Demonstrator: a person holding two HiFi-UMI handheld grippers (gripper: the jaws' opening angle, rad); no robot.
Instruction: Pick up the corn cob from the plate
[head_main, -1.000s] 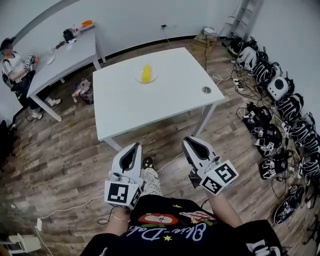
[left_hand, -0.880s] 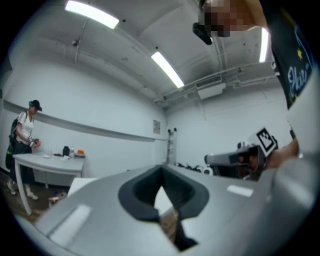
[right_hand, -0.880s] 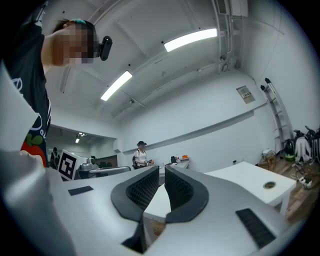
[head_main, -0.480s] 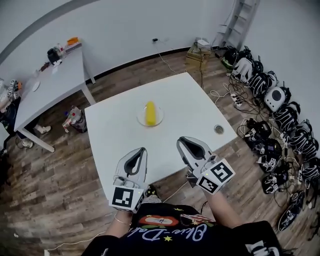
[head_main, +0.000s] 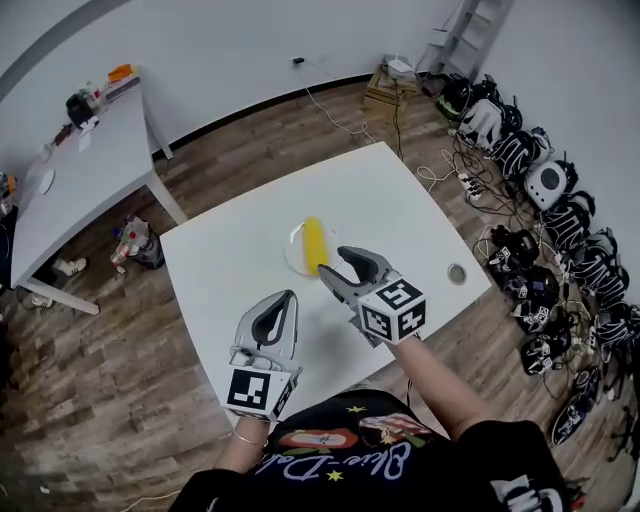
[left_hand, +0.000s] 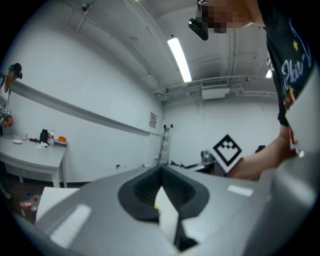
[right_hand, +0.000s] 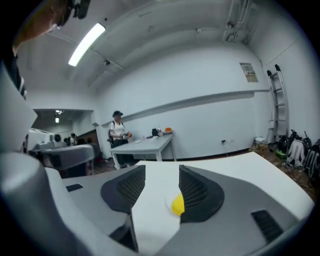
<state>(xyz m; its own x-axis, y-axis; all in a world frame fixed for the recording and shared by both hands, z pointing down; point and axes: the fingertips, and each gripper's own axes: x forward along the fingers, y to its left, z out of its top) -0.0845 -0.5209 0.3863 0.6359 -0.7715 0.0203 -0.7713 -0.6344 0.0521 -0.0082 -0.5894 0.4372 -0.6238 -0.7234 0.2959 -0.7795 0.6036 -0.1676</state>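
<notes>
Yellow cob (head_main: 315, 244) lies on the plate (head_main: 292, 256), mid table (head_main: 220, 280). Its long axis runs away from the person, slightly tilted in the head view.

Nearer one is the right claw (head_main: 332, 265), with its tips just beside the cob's near end. In the right gripper view its jaws are apart and opening, nothing between them yet. The cob sits ahead, a bit right of the centre line, partly hidden behind the right jaw and seen nearly end-on.

My read: shift right to centre it, then push forward so the jaws straddle its width.

The left claw (head_main: 282, 300) has its jaws together, empty, further back.

Cob looks whole, plain yellow, with a rounded end. It'll probably roll on the plate if nudged.
</notes>
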